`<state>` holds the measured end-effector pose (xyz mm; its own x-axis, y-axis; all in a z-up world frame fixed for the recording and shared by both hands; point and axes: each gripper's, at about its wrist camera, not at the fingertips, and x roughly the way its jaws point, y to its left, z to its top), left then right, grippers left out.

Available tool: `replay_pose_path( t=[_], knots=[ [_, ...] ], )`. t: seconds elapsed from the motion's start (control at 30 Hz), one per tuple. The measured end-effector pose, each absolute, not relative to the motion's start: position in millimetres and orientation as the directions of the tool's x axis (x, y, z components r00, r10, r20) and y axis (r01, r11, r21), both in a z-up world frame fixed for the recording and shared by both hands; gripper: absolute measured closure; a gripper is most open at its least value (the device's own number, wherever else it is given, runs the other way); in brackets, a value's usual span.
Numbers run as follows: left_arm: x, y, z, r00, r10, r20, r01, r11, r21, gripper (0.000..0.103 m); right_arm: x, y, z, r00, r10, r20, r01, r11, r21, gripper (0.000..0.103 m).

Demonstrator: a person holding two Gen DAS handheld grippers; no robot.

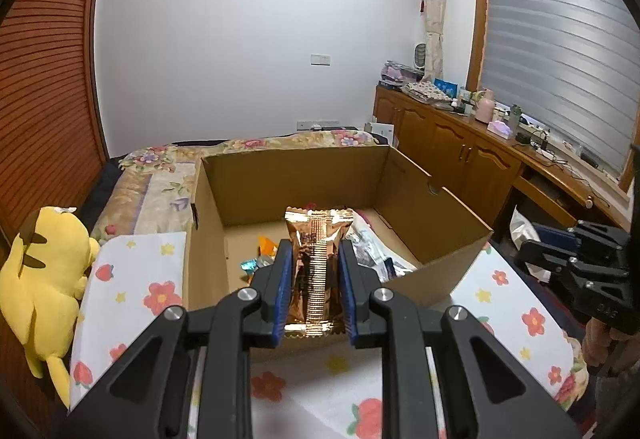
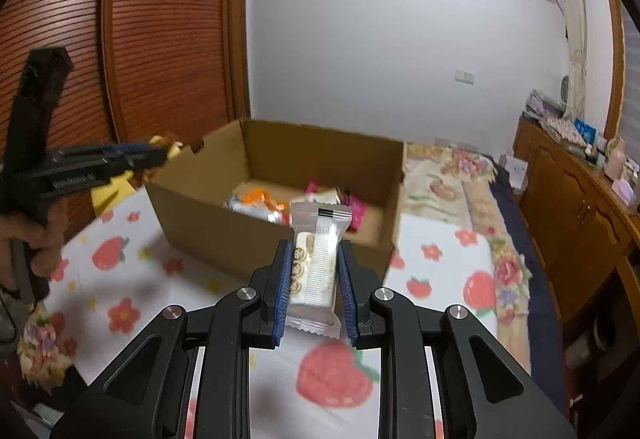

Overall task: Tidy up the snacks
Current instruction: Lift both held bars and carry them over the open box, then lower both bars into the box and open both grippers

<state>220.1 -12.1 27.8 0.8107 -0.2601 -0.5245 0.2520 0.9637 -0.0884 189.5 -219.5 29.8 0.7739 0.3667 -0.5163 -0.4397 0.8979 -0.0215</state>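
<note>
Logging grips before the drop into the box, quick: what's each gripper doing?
Left gripper: closed on a gold snack packet.
Right gripper: closed on a clear-wrapped white snack bar.

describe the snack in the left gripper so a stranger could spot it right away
Find the open cardboard box on the strawberry-print cloth. Just in front of its near wall, the left gripper is shut on a glossy copper-gold packet held upright. The right gripper's packet is clear and white instead.

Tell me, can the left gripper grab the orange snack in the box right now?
Probably not yet: the left gripper is shut on a gold packet. The open box leaves the orange snack uncovered, though.
</note>
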Motion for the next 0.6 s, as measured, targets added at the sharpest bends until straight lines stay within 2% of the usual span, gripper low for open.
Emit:
replay_pose_path(
  t=[0.6],
  knots=[
    [271, -7, 16, 0.79, -0.235, -0.567, 0.239, 0.969, -0.068, 0.083, 236, -180, 40, 0.771, 0.398, -0.497, -0.479, 0.877, -0.04, 0.082]
  ],
)
